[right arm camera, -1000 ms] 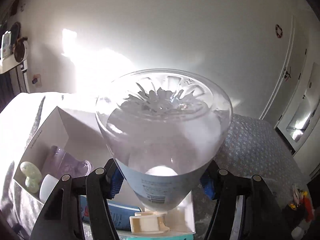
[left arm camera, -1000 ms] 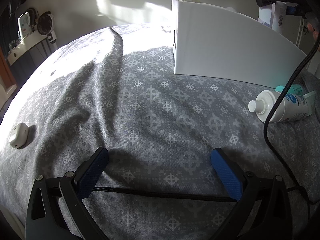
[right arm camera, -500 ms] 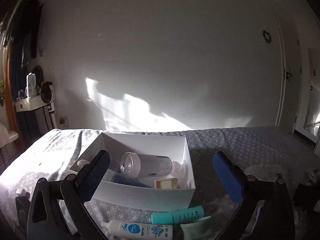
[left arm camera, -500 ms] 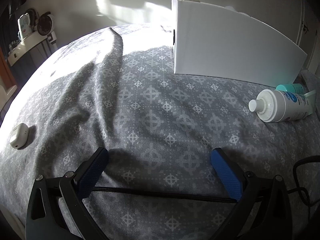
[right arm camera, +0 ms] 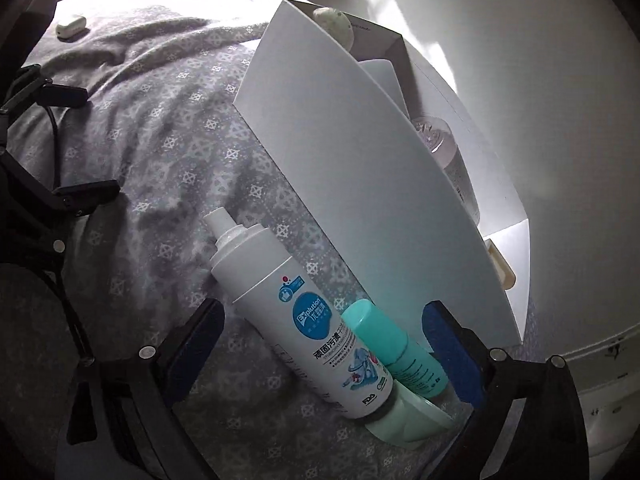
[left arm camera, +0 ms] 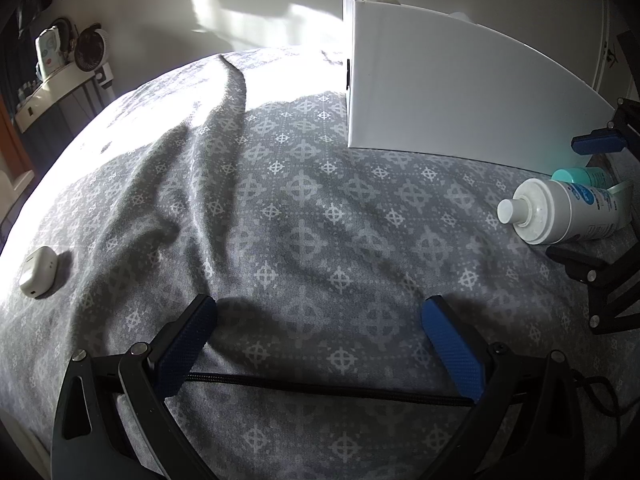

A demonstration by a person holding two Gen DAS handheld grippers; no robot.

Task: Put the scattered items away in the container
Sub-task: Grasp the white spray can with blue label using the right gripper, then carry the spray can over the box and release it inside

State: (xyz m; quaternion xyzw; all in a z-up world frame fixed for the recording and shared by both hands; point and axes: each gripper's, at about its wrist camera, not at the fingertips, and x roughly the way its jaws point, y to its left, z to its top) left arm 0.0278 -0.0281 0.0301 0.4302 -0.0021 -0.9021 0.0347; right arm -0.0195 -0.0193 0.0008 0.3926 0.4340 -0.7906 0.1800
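- The white spray bottle lies on its side on the grey patterned bedspread, just beside the outer wall of the white box, nozzle end pointing away from the right wrist camera.
- A teal bottle lies touching it on the box side, and a pale green tube lies under or against the near ends of both; which one it rests on is hard to tell.
- The right gripper straddles both bottles with its blue pads well apart. Its jaws have just been opening and then easing in a little; the bottles lie between them, but the pads press on neither.
- Inside the box a clear bottle lies along the far wall, with a pale speckled rounded item at the far corner and a cream-coloured piece at the near end.
- The left gripper rests low over bare bedspread, jaws wide apart with nothing between them, a black cord running across under it.
- A small white case lies alone on the bedspread, well apart from the box.
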